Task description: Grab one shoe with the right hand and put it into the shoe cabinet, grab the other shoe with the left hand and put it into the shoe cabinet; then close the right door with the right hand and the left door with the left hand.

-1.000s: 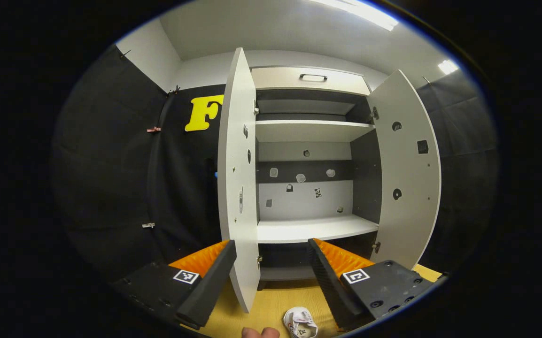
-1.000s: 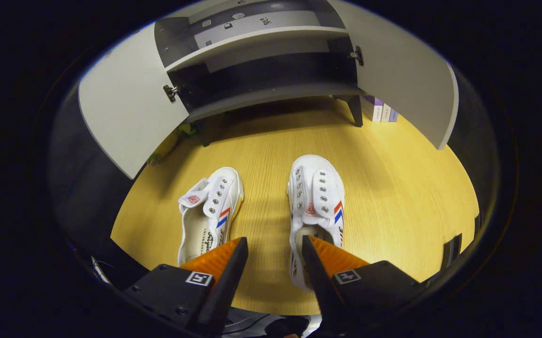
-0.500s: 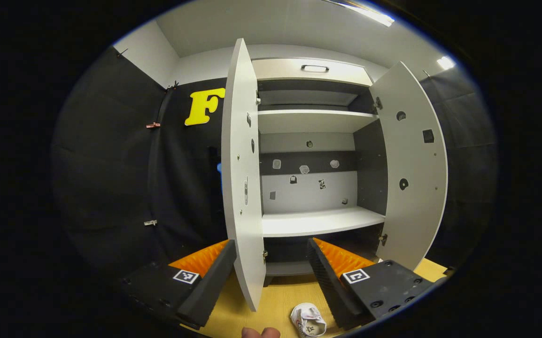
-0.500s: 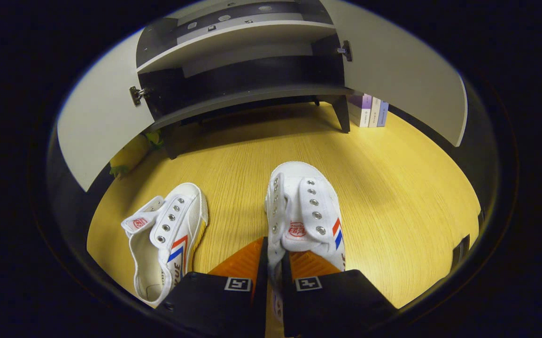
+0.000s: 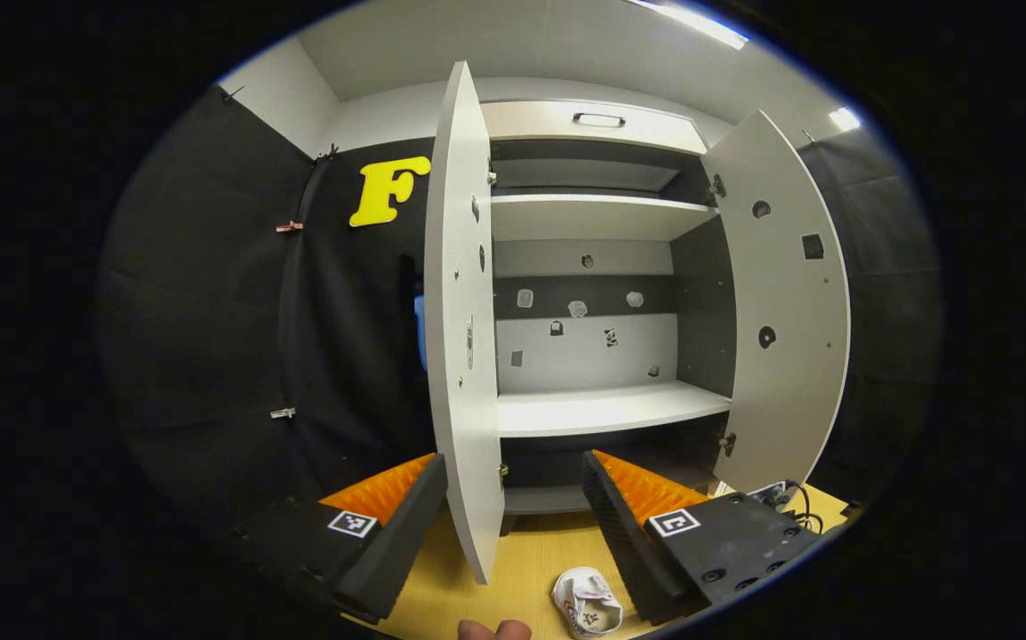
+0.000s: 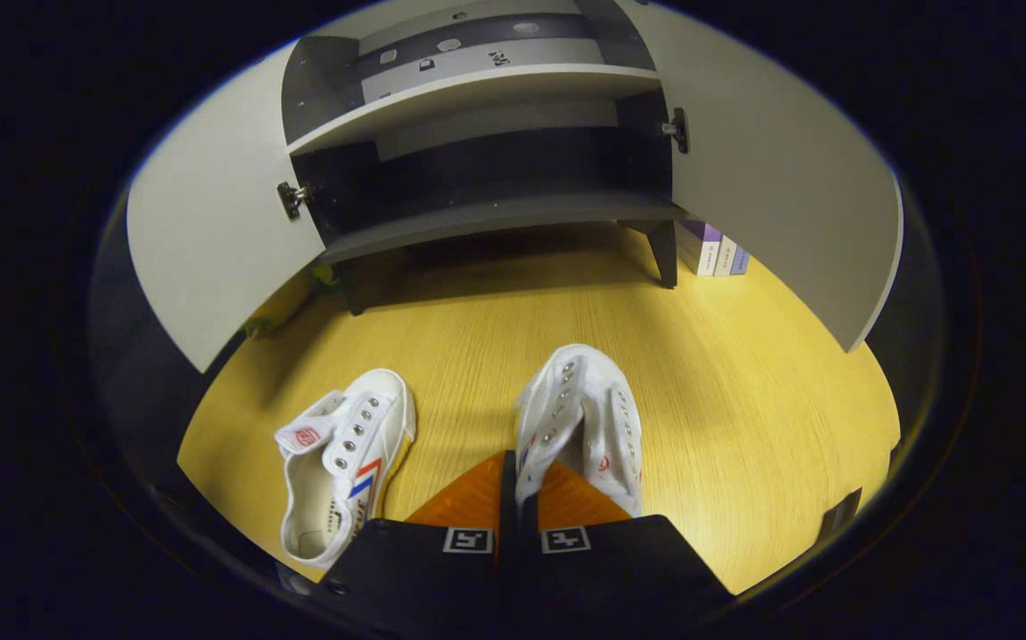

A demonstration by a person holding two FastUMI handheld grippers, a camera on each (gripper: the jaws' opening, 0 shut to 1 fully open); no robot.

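Two shoes on the wooden floor (image 6: 726,373): the left shoe (image 6: 344,462) lies loose to the left of the right gripper (image 6: 517,498), whose fingers pinch the right shoe (image 6: 580,413) by its side wall. Beyond stands the shoe cabinet (image 6: 477,89), both doors open, left door (image 6: 211,240) and right door (image 6: 771,169). The left gripper (image 5: 513,484) hangs with fingers spread wide, nothing between them

The left tool (image 5: 513,516) is hovering with its fingers spread wide apart and gripping nothing, facing the shoe cabinet (image 5: 602,293). Both cabinet doors are standing open: the left door (image 5: 464,338) is swinging out edge-on toward the tool, and the right door (image 5: 784,302) is angling outward. Below the cabinet, a white shoe (image 5: 589,604) is lying on the wooden floor (image 5: 522,569), just beside the tool's right finger.
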